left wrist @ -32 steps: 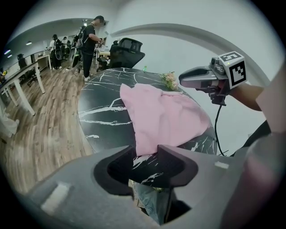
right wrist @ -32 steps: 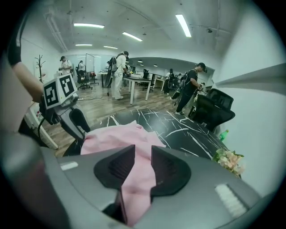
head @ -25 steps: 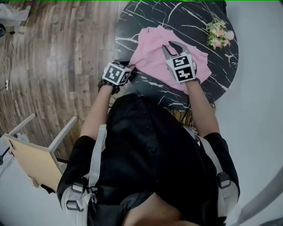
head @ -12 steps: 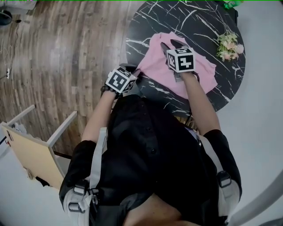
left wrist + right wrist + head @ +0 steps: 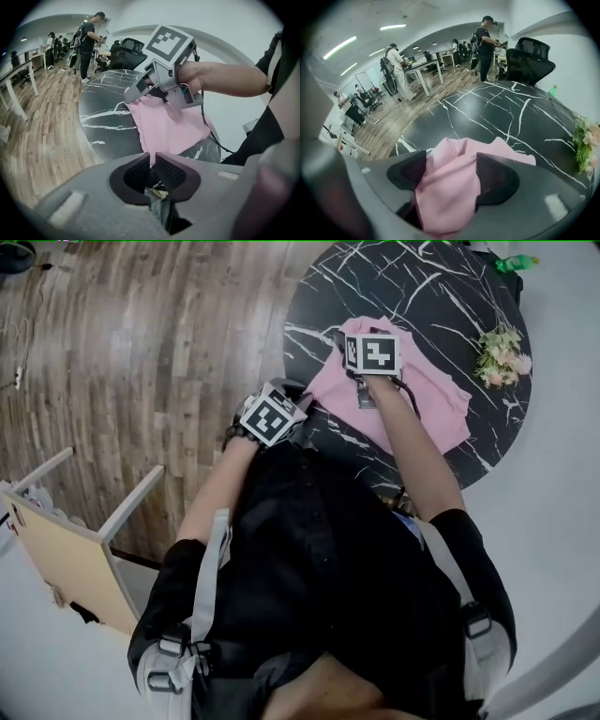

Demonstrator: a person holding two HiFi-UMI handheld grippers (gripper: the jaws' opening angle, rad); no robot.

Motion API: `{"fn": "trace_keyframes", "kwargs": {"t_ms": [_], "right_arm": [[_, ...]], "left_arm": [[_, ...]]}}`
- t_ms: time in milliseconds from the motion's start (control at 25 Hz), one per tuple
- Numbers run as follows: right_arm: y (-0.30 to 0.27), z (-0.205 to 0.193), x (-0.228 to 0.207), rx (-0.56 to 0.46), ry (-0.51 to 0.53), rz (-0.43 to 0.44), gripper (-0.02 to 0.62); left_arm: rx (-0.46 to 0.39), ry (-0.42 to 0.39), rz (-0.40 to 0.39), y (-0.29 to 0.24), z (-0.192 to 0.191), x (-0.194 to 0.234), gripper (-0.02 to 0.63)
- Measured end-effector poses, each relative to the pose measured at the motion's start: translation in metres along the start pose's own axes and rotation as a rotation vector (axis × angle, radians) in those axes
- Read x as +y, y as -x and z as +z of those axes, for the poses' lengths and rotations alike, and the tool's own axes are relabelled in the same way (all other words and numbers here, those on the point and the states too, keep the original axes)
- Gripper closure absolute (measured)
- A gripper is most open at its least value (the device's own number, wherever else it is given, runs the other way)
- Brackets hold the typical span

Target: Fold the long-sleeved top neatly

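A pink long-sleeved top (image 5: 422, 395) lies rumpled on the round black marble table (image 5: 412, 287). My left gripper (image 5: 302, 403) is at the table's near left edge. Its jaws have just been closing and now pinch a thin edge of the top (image 5: 151, 157). My right gripper (image 5: 349, 341) points down at the top's far left part. Its jaws have just been opening and stand wide, with a bunched fold of the pink top (image 5: 454, 183) between the pads (image 5: 497, 180). In the left gripper view the right gripper (image 5: 132, 93) hovers over the top (image 5: 168, 124).
A small flower bunch (image 5: 502, 351) lies on the table's right side, and a green bottle (image 5: 514, 262) stands at its far edge. A wooden frame (image 5: 70, 563) stands on the plank floor at left. An office chair (image 5: 529, 58) and several people (image 5: 485, 37) are beyond the table.
The right gripper has moved from the middle of the top to its far left part and has opened its jaws. The left gripper has stayed at the table's edge.
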State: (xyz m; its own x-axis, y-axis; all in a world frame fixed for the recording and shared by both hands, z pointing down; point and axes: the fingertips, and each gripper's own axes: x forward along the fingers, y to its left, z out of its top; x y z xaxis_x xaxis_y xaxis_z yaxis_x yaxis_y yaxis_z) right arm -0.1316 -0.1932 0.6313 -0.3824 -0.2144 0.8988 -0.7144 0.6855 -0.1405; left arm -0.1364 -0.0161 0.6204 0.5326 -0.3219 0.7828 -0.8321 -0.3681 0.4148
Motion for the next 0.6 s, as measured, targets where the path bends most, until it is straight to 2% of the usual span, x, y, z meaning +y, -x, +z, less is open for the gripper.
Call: {"fn": "trace_keyframes", "kwargs": {"t_ms": [160, 280, 320, 440, 600], "right_arm": [[-0.005, 0.000, -0.001, -0.019, 0.028, -0.052, 0.262], [-0.009, -0.002, 0.005, -0.027, 0.103, -0.091, 0.286], [-0.011, -0.004, 0.007, -0.025, 0.128, -0.094, 0.303], [-0.013, -0.005, 0.016, -0.024, 0.120, -0.066, 0.431], [-0.008, -0.004, 0.013, -0.046, 0.101, -0.041, 0.523]], "left_arm": [[0.009, -0.039, 0.020, -0.009, -0.006, 0.009, 0.560], [0.011, -0.033, 0.017, -0.011, -0.010, 0.014, 0.561], [0.016, -0.031, 0.016, -0.012, -0.011, 0.014, 0.561], [0.037, -0.034, 0.016, -0.009, -0.014, 0.014, 0.563], [0.025, -0.018, 0.010, -0.001, -0.007, 0.012, 0.565]]}}
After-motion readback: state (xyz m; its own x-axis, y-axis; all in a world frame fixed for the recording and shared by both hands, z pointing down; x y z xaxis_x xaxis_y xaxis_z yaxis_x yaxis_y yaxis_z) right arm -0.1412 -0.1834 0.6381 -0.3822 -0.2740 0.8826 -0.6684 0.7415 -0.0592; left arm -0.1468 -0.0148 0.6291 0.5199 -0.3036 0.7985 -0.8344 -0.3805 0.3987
